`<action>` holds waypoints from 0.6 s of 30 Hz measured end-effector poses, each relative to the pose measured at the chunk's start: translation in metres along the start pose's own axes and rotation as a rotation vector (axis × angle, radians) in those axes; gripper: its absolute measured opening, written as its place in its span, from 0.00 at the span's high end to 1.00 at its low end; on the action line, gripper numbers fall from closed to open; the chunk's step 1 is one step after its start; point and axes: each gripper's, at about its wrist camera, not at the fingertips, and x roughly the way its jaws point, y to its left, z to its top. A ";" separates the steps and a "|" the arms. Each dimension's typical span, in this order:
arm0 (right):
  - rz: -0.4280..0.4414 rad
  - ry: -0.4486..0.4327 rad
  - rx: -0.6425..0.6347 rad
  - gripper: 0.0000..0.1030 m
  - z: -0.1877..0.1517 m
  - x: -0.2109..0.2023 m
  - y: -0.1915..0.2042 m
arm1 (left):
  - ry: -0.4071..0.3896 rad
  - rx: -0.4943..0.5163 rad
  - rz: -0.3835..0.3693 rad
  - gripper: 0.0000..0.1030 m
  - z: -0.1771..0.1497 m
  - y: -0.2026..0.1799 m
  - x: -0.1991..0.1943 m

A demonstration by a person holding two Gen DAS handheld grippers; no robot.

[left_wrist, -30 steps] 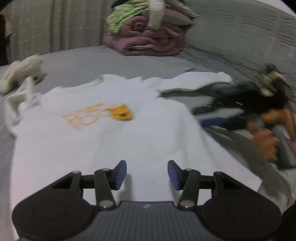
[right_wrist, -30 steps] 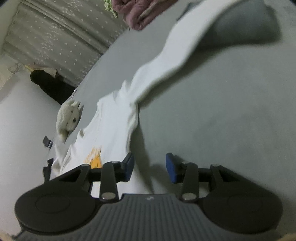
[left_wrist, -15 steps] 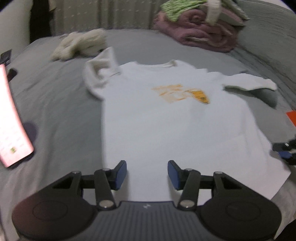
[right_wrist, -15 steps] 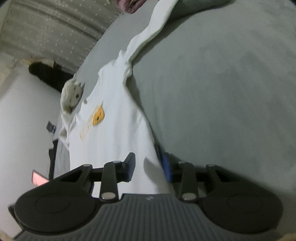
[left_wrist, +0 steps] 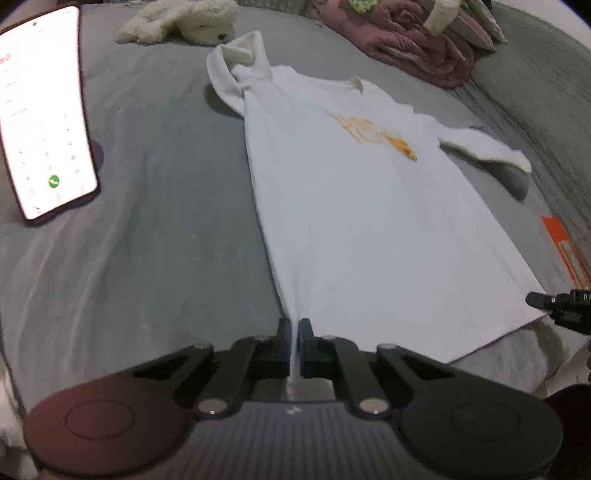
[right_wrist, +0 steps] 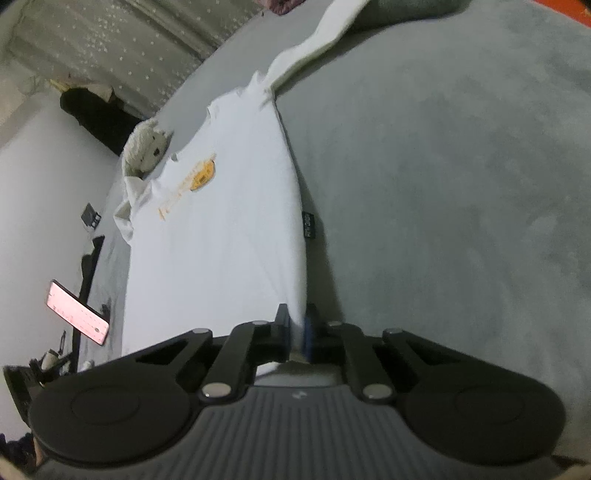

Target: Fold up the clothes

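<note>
Both claws, left (left_wrist: 294,341) and right (right_wrist: 295,332), now pinched on white T-shirt (left_wrist: 362,206) hem corners atop grey bedspread (left_wrist: 155,236)

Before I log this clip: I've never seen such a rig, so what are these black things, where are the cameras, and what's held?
A person holds two hand-held grippers, each with a fisheye camera looking along its fingers. The left gripper is shut on one bottom corner of the white T-shirt, the right gripper on the other. The shirt lies flat on a grey bed, beside a lit phone, a plush toy and folded blankets.
</note>
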 end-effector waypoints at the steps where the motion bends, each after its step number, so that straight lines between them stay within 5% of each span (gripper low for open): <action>1: -0.004 -0.011 -0.005 0.93 0.000 -0.003 0.003 | -0.009 0.000 -0.004 0.97 0.000 -0.001 -0.004; 10: -0.156 0.027 -0.109 0.86 0.001 0.008 0.014 | 0.063 0.129 0.059 0.93 0.001 -0.016 0.009; 13: -0.174 0.014 -0.157 0.76 0.007 0.007 0.024 | 0.043 0.100 0.043 0.71 0.009 -0.012 0.007; 15: -0.200 -0.013 -0.213 0.58 0.011 0.006 0.033 | 0.022 0.084 0.067 0.59 0.016 -0.010 0.008; 18: -0.192 -0.043 -0.241 0.57 0.019 0.008 0.043 | -0.004 0.060 0.099 0.47 0.024 -0.011 0.011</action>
